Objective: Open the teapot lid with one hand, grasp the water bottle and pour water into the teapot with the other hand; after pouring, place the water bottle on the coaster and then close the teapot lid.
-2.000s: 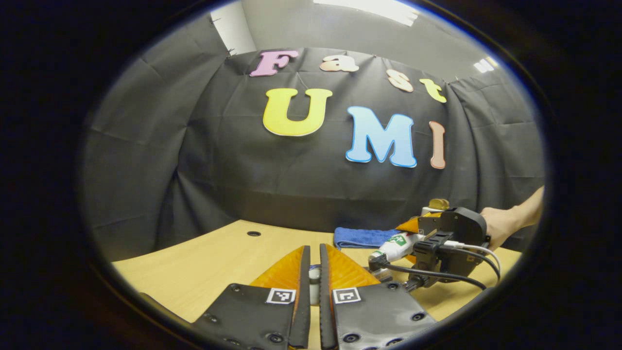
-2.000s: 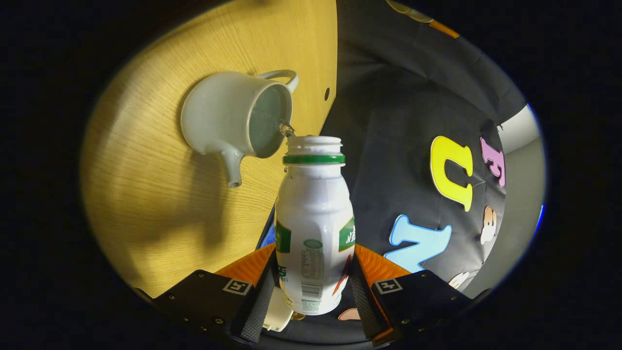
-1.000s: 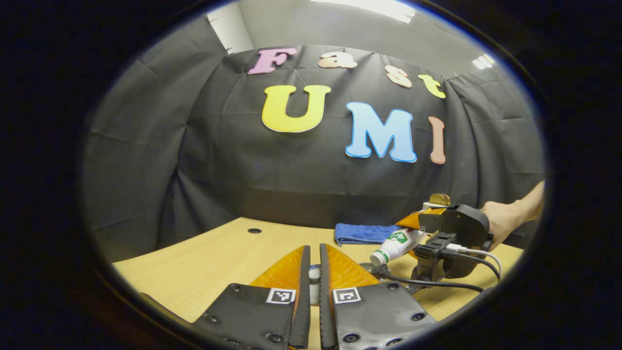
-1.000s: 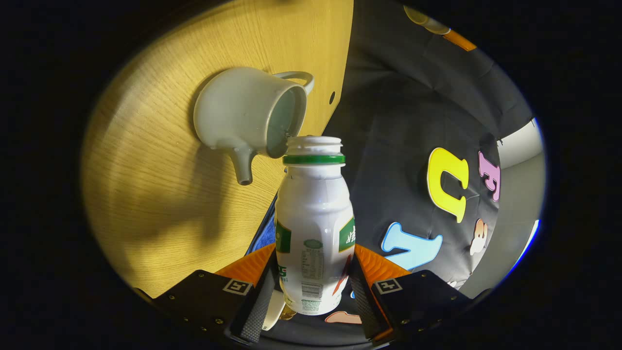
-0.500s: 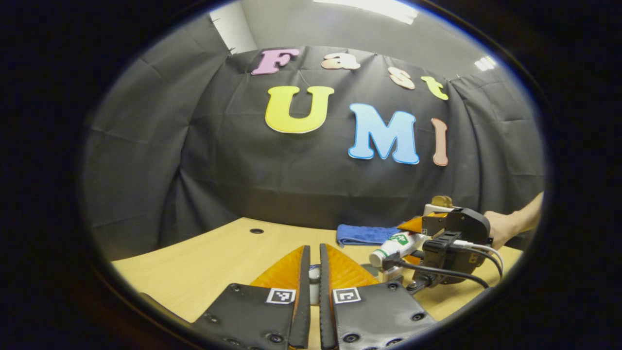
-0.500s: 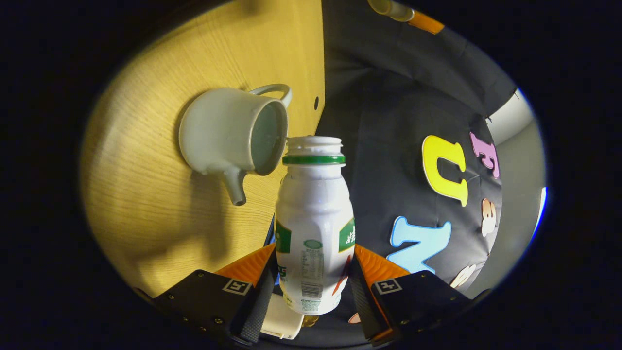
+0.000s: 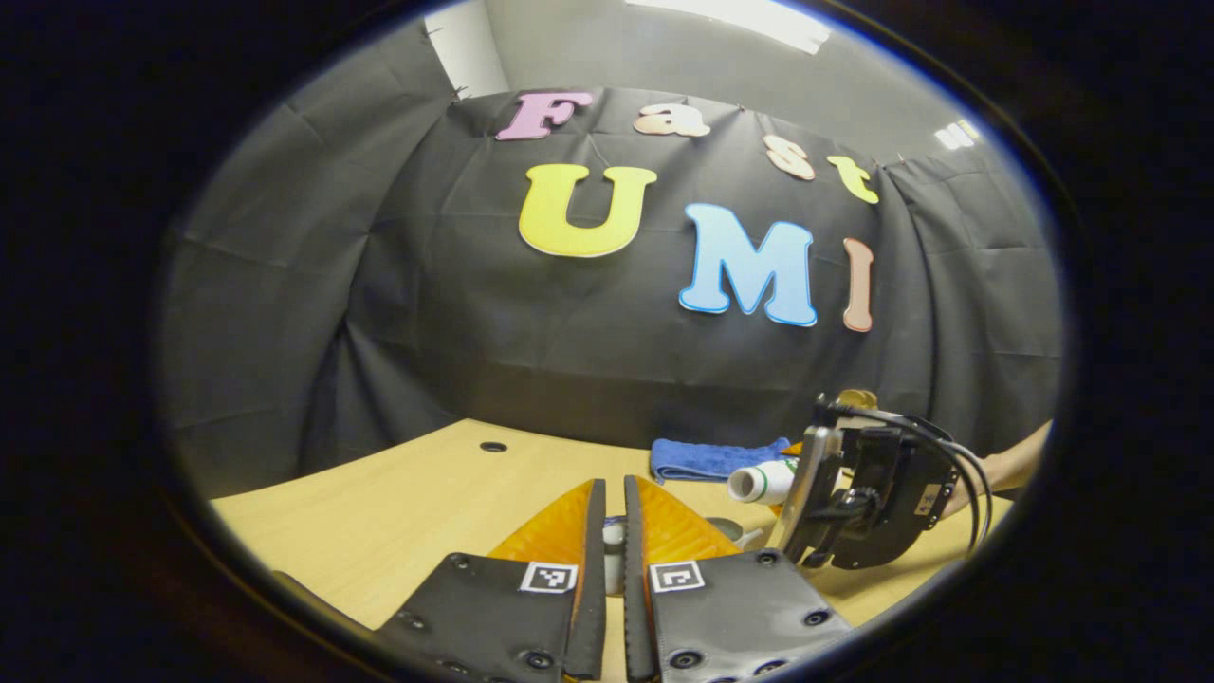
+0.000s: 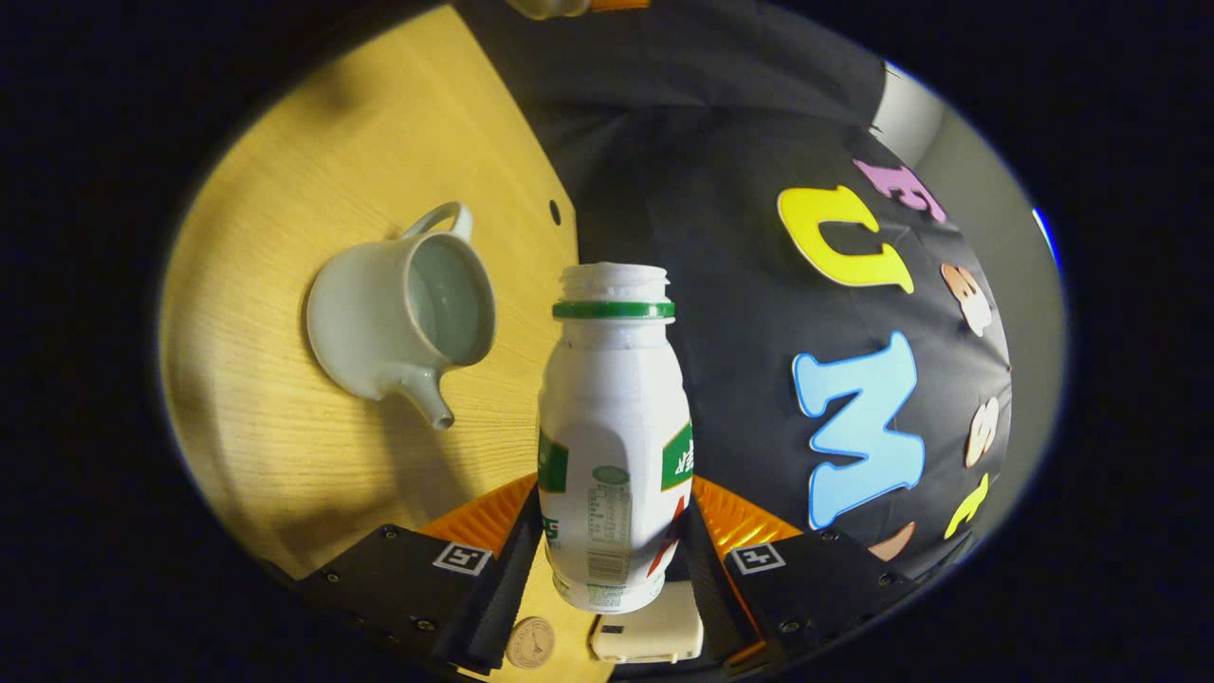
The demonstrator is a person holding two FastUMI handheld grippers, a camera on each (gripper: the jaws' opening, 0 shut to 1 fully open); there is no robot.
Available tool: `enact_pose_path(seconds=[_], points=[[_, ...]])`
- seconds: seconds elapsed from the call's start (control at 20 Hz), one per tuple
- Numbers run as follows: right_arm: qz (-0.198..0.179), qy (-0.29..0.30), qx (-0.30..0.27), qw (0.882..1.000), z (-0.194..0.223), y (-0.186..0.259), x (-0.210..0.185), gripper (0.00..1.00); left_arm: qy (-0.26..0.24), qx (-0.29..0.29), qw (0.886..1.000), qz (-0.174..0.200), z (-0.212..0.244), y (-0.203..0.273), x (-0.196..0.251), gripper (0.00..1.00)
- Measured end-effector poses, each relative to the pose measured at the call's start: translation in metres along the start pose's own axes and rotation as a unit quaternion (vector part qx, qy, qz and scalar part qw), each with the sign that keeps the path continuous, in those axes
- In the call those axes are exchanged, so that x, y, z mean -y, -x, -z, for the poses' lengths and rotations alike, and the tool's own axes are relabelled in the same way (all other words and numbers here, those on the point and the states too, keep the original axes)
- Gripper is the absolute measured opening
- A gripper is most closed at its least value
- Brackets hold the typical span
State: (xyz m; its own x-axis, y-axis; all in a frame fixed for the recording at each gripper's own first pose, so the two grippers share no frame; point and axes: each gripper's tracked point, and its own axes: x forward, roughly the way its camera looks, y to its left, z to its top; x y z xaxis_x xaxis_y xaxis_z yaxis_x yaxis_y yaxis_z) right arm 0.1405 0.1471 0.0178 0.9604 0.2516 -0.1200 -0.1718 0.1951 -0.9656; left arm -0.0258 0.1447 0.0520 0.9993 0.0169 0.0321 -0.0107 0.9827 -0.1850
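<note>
In the right gripper view my right gripper (image 8: 615, 493) is shut on a white water bottle (image 8: 612, 427) with a green neck ring and no cap. The bottle's mouth sits to the right of the pale open teapot (image 8: 398, 313), apart from its rim, and water shows inside the pot. In the left gripper view my left gripper (image 7: 613, 486) is shut on the small white knob of the teapot lid (image 7: 615, 536); the rest of the lid is hidden by the fingers. Farther right, the right gripper (image 7: 854, 493) holds the bottle (image 7: 759, 482) tilted, mouth pointing left.
A folded blue cloth (image 7: 707, 460) lies at the back of the wooden table (image 7: 427, 503), which has a cable hole (image 7: 492, 446). A white box (image 8: 645, 631) and a small round tan object (image 8: 531, 642) lie beneath the bottle. A hand (image 7: 1005, 465) holds the right gripper.
The right gripper has turned the bottle back from the teapot's rim toward upright, and the water stream seen two seconds ago has stopped. The left gripper has kept its hold, barely moving.
</note>
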Motion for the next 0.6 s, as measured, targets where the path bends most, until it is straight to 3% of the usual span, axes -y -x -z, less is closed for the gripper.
enact_pose_path(seconds=[0.15,0.2,0.25,0.3,0.35,0.6], points=[[0.013,-0.105,0.012,0.994,0.008,0.014,0.015,0.76,0.011,-0.002,1.000,0.004,0.002,-0.010,0.000,0.19],[0.016,-0.142,0.016,0.990,0.009,0.019,0.021,0.76,0.006,-0.003,1.000,0.001,0.004,-0.015,-0.001,0.14],[0.018,-0.179,0.018,0.984,0.012,0.024,0.026,0.76,0.002,-0.003,1.000,0.002,0.006,-0.020,0.004,0.18],[0.021,-0.215,0.018,0.976,0.016,0.029,0.030,0.76,0.000,-0.004,1.000,0.006,0.007,-0.025,0.009,0.14],[0.024,-0.252,0.018,0.967,0.019,0.035,0.034,0.76,-0.004,-0.004,1.000,0.011,0.008,-0.031,0.015,0.18],[0.023,-0.399,0.008,0.916,0.041,0.063,0.047,0.76,-0.007,-0.013,0.999,0.052,0.013,-0.059,0.054,0.19]])
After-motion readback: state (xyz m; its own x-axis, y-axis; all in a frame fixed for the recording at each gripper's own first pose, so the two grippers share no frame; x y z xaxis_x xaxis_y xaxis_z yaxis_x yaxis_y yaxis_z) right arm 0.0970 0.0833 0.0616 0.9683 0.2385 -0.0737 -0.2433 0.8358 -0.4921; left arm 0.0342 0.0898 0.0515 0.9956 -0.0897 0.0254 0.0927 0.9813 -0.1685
